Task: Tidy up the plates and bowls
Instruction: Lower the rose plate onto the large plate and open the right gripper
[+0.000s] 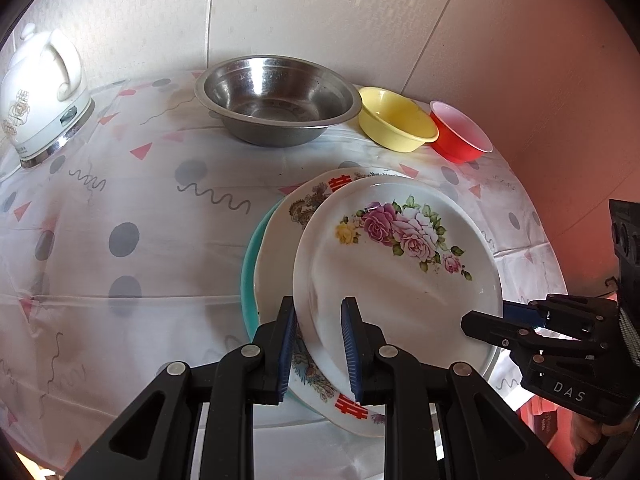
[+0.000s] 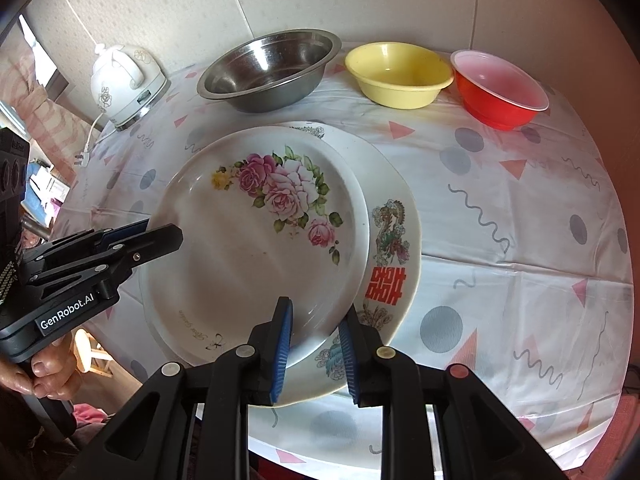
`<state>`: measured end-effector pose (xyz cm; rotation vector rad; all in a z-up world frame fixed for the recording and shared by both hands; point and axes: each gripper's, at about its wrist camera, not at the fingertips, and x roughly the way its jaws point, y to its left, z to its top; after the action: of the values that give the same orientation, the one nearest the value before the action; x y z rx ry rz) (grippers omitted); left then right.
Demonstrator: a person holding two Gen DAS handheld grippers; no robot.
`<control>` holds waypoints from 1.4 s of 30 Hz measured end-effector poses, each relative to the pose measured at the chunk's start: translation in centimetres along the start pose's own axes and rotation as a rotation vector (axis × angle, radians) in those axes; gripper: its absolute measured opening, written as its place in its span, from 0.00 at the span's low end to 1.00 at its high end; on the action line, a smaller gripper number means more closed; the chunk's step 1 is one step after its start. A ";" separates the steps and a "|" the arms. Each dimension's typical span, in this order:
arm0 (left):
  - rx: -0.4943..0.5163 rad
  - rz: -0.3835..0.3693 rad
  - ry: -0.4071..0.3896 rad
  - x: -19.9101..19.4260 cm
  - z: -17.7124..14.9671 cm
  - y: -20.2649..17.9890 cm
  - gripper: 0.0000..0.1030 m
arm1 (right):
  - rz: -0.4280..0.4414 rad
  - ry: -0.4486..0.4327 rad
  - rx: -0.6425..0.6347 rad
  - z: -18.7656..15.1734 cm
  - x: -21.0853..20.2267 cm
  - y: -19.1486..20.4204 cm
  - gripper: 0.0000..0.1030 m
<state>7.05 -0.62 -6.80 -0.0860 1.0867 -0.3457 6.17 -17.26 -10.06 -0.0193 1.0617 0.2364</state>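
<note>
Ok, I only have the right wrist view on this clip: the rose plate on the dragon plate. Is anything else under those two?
Observer: Yes. The left wrist view shows a teal plate under the dragon plate, peeking out on one side.
Operator: And where are the left gripper's fingers?
Observer: The left gripper has one finger on each side of the near rim of the rose plate. I cannot tell whether it is clamped.

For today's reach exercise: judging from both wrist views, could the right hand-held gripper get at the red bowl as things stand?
Probably yes. The red bowl stands unstacked at the table's far right beside the yellow bowl, nothing lying before it. But the right hand-held gripper straddles the rose plate's rim and must leave it first.
</note>
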 end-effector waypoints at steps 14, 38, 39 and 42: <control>-0.048 0.081 0.078 -0.4 0.7 -0.7 0.22 | -0.016 0.130 -0.122 1.7 0.7 0.3 0.25; -0.047 0.082 0.111 -0.4 0.6 -1.2 0.23 | -0.190 0.290 -0.372 4.3 3.1 3.7 0.35; -0.044 0.081 0.108 -0.5 0.5 -1.3 0.23 | -0.200 0.286 -0.371 4.1 3.1 4.1 0.35; -0.022 0.084 0.095 -0.5 0.2 -1.6 0.23 | -0.216 0.272 -0.365 3.7 3.0 4.4 0.35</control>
<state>6.63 -2.01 -5.87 -0.0438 1.1851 -0.2643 9.85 -11.97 -10.43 -0.5041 1.2642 0.2331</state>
